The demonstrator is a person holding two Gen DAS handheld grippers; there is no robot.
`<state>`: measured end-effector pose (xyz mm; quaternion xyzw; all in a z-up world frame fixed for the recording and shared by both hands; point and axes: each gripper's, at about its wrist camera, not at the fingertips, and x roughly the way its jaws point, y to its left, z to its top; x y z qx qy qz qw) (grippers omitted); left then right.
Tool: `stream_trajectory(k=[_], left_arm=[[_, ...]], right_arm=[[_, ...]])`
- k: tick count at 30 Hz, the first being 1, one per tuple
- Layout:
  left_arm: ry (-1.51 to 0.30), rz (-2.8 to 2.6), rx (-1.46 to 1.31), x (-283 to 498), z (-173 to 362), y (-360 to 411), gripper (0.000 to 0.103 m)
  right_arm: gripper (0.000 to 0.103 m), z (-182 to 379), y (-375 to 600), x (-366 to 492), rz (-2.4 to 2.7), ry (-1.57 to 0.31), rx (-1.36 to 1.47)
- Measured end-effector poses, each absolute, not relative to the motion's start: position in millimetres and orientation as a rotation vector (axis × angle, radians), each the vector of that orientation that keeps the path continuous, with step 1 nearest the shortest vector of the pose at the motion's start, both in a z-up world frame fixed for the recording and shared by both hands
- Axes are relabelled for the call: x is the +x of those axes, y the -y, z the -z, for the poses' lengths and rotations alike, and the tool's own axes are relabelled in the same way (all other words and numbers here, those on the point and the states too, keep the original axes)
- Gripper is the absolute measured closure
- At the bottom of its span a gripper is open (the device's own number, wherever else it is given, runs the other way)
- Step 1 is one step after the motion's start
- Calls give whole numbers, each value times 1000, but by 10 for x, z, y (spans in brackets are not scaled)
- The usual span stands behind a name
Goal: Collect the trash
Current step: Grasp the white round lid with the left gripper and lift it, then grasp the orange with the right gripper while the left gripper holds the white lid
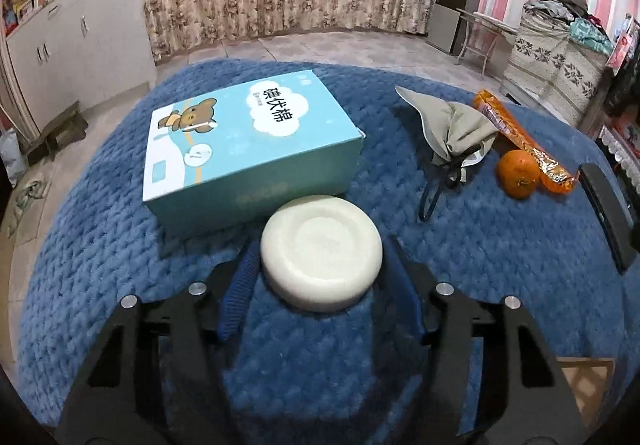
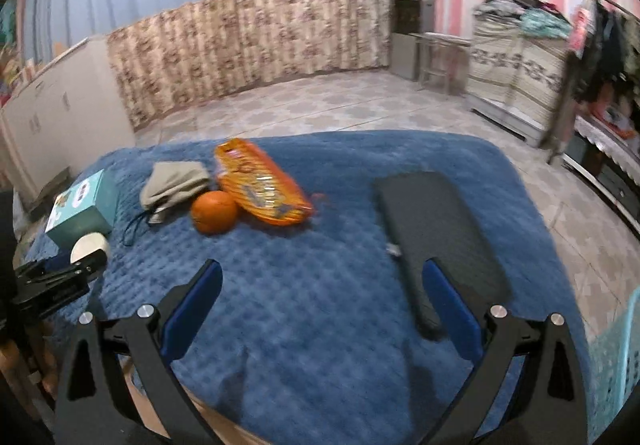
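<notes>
A round white soap bar (image 1: 321, 252) sits on the blue blanket between the blue pads of my left gripper (image 1: 320, 265), whose jaws close against its sides. It also shows small in the right wrist view (image 2: 90, 247). An orange snack wrapper (image 1: 520, 137) (image 2: 260, 185) lies at the right beside a tangerine (image 1: 517, 174) (image 2: 214, 212) and a grey cloth pouch (image 1: 452, 129) (image 2: 174, 181). My right gripper (image 2: 320, 289) is open and empty above the blanket, next to a flat black object (image 2: 436, 237).
A light-blue box with a bear picture (image 1: 252, 145) (image 2: 82, 207) stands just behind the soap. The blue blanket (image 1: 120, 245) (image 2: 320, 345) covers the surface. A teal basket (image 2: 616, 365) is at the right edge. Tiled floor, cabinets and curtain lie beyond.
</notes>
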<state>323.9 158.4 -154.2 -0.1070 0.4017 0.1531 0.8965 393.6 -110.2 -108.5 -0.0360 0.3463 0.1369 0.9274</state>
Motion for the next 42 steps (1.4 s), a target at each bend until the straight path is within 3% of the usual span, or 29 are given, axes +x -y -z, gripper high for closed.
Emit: stream_trajectory(k=[3, 9, 11, 13, 22, 26, 28, 31, 42], left_arm=[[-837, -332, -258, 3216, 1572, -1634, 34], [-865, -346, -243, 3318, 1618, -1642, 34], [-858, -334, -247, 3310, 1604, -1651, 42], [-850, -333, -245, 3282, 1589, -1641, 42], [-721, -501, -276, 2976, 1416, -1823, 42], [-743, -493, -281, 3014, 1458, -1818, 42], [-739, -493, -281, 3018, 1449, -1810, 42], [-740, -489, -284, 3022, 1470, -1824, 42], [-691, -446, -247, 2920, 1360, -1709, 42]], right_arm=[[5, 1147, 840, 4010, -324, -719, -127], [7, 1222, 459, 4226, -386, -753, -155], [13, 1242, 364, 4277, -400, -768, -164], [22, 1274, 295, 4315, -417, -793, -168], [41, 1473, -83, 4470, -474, -860, -211], [44, 1494, -172, 4625, -474, -867, -171], [59, 1493, -193, 4635, -478, -858, -169], [69, 1467, -158, 4610, -487, -841, -192], [71, 1127, 455, 3929, -479, -744, -145]])
